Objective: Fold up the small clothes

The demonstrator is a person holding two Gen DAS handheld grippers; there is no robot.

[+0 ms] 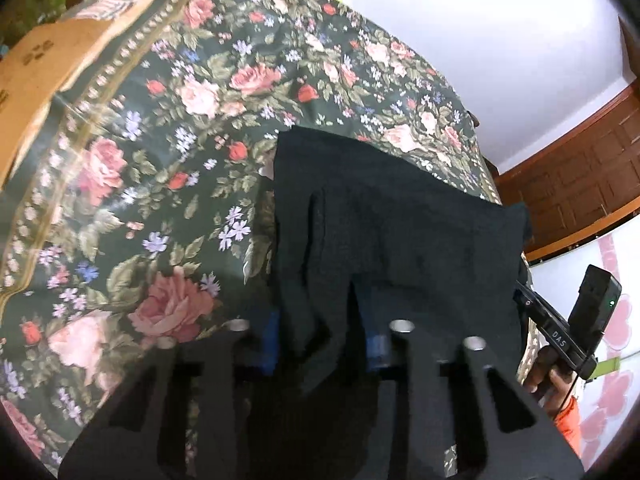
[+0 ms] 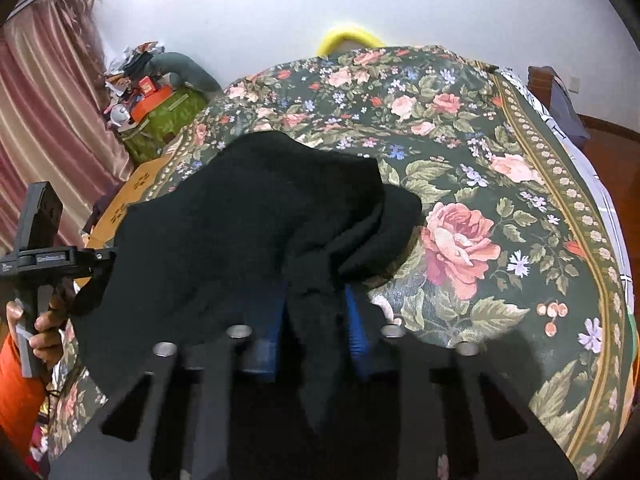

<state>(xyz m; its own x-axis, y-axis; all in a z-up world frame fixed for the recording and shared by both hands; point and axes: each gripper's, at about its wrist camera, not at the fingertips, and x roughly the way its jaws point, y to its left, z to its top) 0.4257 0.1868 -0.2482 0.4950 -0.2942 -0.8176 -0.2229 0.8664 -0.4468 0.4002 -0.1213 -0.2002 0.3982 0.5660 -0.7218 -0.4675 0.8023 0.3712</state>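
A black garment point(image 1: 392, 224) hangs stretched between my two grippers above a dark floral tablecloth point(image 1: 160, 128). My left gripper point(image 1: 320, 340) is shut on one edge of the garment, which bunches between its blue pads point(image 1: 270, 340). My right gripper point(image 2: 316, 332) is shut on the other edge of the same black garment point(image 2: 240, 220), with the cloth pinched between its blue pads point(image 2: 356, 328). The far part of the garment droops in folds onto the cloth. The right gripper's body shows at the right edge of the left wrist view point(image 1: 568, 320), held by a hand.
The floral tablecloth point(image 2: 480, 200) covers the table. A cardboard box point(image 1: 36, 68) lies at the table's left edge. A yellow hoop point(image 2: 348, 36) sits behind the far edge. A cluttered green chest point(image 2: 164, 120), pink curtains point(image 2: 44, 120) and a wooden wall panel point(image 1: 580, 176) stand around.
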